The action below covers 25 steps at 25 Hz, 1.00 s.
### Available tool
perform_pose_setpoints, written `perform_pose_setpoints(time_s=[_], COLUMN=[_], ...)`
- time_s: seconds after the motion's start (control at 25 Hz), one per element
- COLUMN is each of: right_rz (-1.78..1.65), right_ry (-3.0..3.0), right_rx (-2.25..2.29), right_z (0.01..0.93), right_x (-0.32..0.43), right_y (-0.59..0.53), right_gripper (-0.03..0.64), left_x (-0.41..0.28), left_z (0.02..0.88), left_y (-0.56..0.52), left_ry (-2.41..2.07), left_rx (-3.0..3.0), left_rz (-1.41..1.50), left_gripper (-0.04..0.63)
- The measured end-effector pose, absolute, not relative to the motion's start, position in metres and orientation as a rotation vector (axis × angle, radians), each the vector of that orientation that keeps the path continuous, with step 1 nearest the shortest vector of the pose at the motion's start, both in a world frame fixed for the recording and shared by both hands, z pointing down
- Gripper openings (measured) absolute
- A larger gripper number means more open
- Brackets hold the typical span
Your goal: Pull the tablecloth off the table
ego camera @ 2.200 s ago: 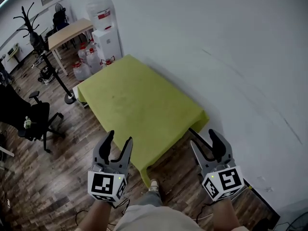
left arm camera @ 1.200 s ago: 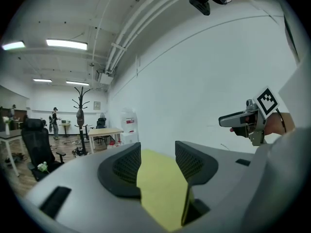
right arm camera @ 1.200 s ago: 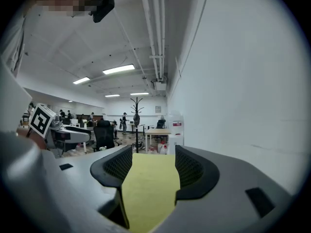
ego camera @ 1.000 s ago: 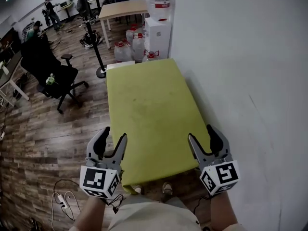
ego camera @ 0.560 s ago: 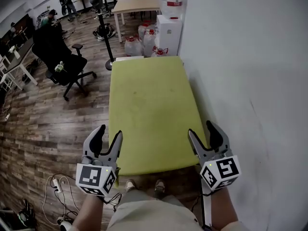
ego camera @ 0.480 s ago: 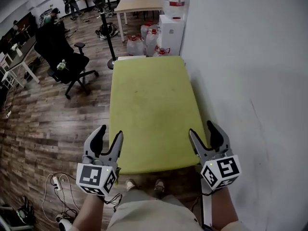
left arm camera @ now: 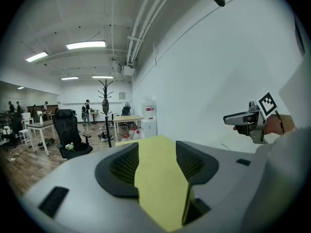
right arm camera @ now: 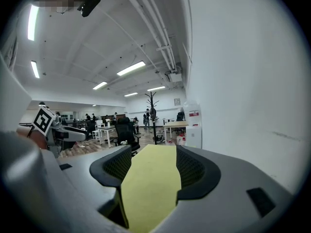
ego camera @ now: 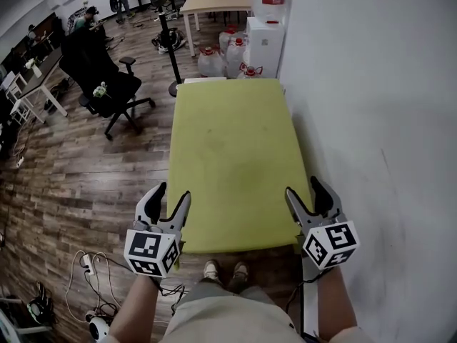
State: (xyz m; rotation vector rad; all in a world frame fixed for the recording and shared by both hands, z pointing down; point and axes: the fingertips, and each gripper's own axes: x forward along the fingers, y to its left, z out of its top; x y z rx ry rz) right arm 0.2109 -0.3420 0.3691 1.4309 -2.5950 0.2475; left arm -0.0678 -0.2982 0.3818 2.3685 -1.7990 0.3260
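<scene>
You hold the left gripper (ego camera: pixel 173 191) at the tabletop's near left corner and the right gripper (ego camera: pixel 303 186) at its near right corner, both with jaws spread and clamping nothing, while the yellow-green tablecloth (ego camera: pixel 232 156) lies flat, covering the whole tabletop.

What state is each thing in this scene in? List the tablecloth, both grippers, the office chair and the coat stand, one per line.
tablecloth: spread flat over the table, not yet pulled.
left gripper: open, gripping nothing, by the cloth's near left corner.
right gripper: open, gripping nothing, by the near right corner.
office chair: upright.
coat stand: upright.
</scene>
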Motion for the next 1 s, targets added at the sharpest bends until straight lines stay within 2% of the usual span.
perform_pose_setpoints(time_s=[0.52, 1.0], right_rz=[0.496, 0.680], right_ry=[-2.430, -2.271], right_rx=[1.431, 1.415], right_z=[0.490, 0.606], right_x=[0.223, 0.230], right_y=[-0.398, -0.466], right_gripper=[0.328, 0.328], left_x=[-0.086, -0.091], left_z=[0.515, 0.632], left_y=[-0.351, -0.422], left_ry=[-1.655, -1.582], left_rx=[2.133, 1.973], left_rz=[0.361, 0.433], left_gripper=[0.252, 0.252])
